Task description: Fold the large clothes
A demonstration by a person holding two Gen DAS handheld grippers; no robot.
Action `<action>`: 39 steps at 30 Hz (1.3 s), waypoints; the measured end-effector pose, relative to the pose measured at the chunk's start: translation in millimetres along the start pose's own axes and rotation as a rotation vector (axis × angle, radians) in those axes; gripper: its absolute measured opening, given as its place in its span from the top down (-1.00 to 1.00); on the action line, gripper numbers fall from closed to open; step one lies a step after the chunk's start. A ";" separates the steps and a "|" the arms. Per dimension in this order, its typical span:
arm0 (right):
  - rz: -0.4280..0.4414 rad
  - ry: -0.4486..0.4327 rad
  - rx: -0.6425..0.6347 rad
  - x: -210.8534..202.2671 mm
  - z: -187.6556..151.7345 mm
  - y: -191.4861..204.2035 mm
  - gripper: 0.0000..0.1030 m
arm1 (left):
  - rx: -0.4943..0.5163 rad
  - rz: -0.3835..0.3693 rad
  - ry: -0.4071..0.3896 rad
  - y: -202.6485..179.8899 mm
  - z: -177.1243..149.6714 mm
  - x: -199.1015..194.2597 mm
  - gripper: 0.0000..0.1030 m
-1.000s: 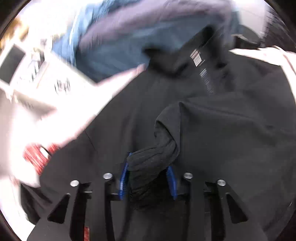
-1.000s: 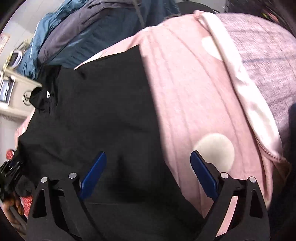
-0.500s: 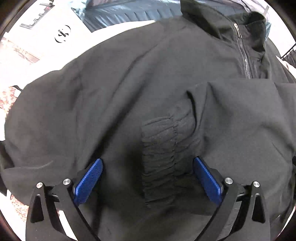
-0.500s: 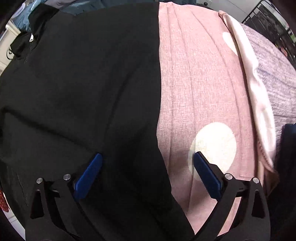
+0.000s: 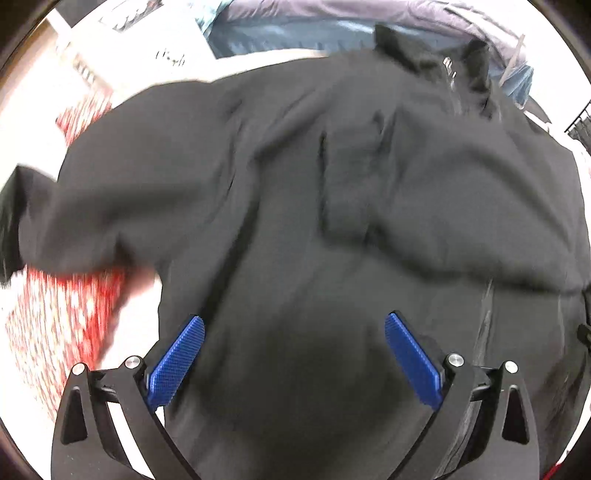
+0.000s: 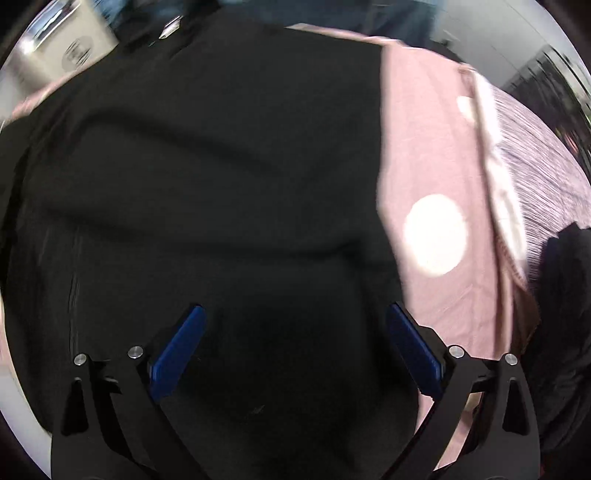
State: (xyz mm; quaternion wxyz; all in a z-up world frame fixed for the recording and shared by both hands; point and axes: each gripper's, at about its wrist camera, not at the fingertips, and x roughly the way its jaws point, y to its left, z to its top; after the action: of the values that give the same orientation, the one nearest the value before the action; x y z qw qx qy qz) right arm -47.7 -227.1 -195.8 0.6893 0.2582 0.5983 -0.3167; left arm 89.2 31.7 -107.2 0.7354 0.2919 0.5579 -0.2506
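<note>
A large black zip jacket (image 5: 295, 206) lies spread on a pink bed sheet (image 6: 436, 155), collar at the far end. One sleeve is folded across its front, cuff (image 5: 347, 195) near the middle. My left gripper (image 5: 293, 354) is open and empty, held over the jacket's lower part. In the right wrist view the jacket (image 6: 207, 192) fills the left and middle, with its straight side edge beside the sheet. My right gripper (image 6: 293, 347) is open and empty above the jacket near that edge.
A pile of blue and purple clothes (image 5: 332, 26) lies beyond the collar. A red patterned cloth (image 5: 62, 314) lies at the left. A grey knit blanket (image 6: 535, 155) and a dark item (image 6: 565, 314) lie at the right of the sheet.
My left gripper let go of the sleeve cuff, opened, and drew back, leaving the sleeve lying across the jacket. My right gripper stayed open and shifted over the jacket's side edge.
</note>
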 end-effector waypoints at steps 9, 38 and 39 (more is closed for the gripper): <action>0.068 0.115 -0.192 12.2 -39.3 66.1 -0.88 | -0.208 -0.012 0.055 55.6 -59.9 0.3 -0.88; 0.034 0.215 -0.206 81.7 -11.3 104.2 -0.90 | -0.419 0.370 -0.136 286.5 42.4 -20.3 0.12; 0.034 0.214 -0.206 76.2 -17.1 102.9 -0.90 | -0.410 0.388 -0.114 295.0 41.4 -22.2 0.39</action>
State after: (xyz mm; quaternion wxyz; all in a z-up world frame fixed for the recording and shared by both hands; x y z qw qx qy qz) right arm 24.0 -155.7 -276.0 0.6496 0.2284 0.6933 -0.2126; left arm 316.4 211.0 -33.0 0.8434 0.2240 0.4884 -0.0035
